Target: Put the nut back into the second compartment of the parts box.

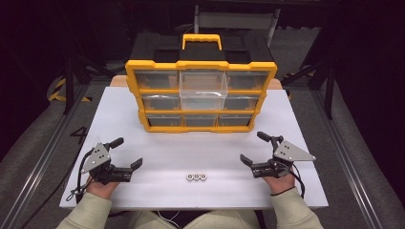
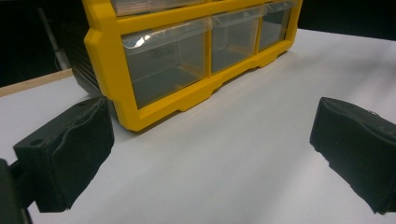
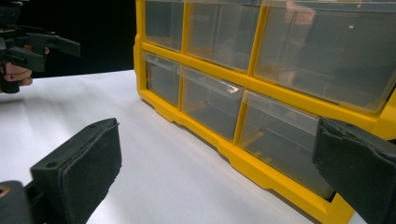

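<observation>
A yellow and black organizer (image 1: 200, 93) with clear drawers stands at the back of the white table (image 1: 157, 152); its top middle drawer (image 1: 203, 88) is pulled out toward me. Three small metal nuts (image 1: 196, 177) lie in a row near the front edge. My left gripper (image 1: 125, 153) rests at the front left, open with nothing between its jaws. At the front right my right gripper (image 1: 254, 148) is open and empty too. The organizer's lower drawers (image 2: 163, 65) show ahead in the left gripper view, and its drawer fronts (image 3: 210, 100) in the right gripper view.
Bare white table lies between the grippers and the organizer. Dark floor and metal frame rails (image 1: 33, 167) surround the table. A person's hand with the left gripper (image 3: 28, 51) appears far off in the right gripper view.
</observation>
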A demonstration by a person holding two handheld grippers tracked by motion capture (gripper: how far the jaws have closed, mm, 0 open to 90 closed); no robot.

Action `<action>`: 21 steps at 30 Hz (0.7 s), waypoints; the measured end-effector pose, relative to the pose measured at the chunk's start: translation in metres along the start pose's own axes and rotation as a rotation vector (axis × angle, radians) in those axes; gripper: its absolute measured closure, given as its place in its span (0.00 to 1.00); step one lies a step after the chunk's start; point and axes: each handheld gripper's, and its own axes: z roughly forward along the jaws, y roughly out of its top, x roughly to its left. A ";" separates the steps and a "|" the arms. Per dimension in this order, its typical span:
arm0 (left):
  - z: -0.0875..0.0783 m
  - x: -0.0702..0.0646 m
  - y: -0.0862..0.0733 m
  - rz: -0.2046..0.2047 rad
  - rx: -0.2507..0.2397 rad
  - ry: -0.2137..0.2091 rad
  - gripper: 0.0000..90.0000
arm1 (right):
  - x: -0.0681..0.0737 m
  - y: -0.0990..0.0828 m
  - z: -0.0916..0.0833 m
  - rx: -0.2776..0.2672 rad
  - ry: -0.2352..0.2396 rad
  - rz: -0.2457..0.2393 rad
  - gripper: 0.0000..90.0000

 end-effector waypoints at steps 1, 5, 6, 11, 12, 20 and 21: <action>0.000 0.000 0.000 -0.009 -0.001 -0.003 0.01 | 0.000 0.000 0.000 0.000 0.000 0.000 0.02; -0.002 0.003 0.000 -0.041 0.005 -0.005 0.00 | 0.001 0.001 0.001 0.008 0.001 -0.001 0.02; -0.002 0.003 0.000 -0.041 0.005 -0.005 0.00 | 0.002 0.002 0.002 0.013 0.003 -0.001 0.02; -0.002 0.002 0.000 -0.037 0.001 -0.001 0.00 | 0.005 0.007 0.007 0.021 0.023 -0.004 0.02; -0.002 0.001 0.000 -0.038 -0.004 0.001 0.00 | 0.006 0.009 0.010 0.022 0.037 -0.005 0.02; -0.003 0.000 0.002 -0.028 0.000 0.000 0.00 | 0.016 0.021 0.026 0.029 0.094 -0.003 0.02; -0.003 0.000 0.001 -0.028 0.002 -0.001 0.00 | 0.017 0.023 0.029 0.031 0.101 -0.005 0.02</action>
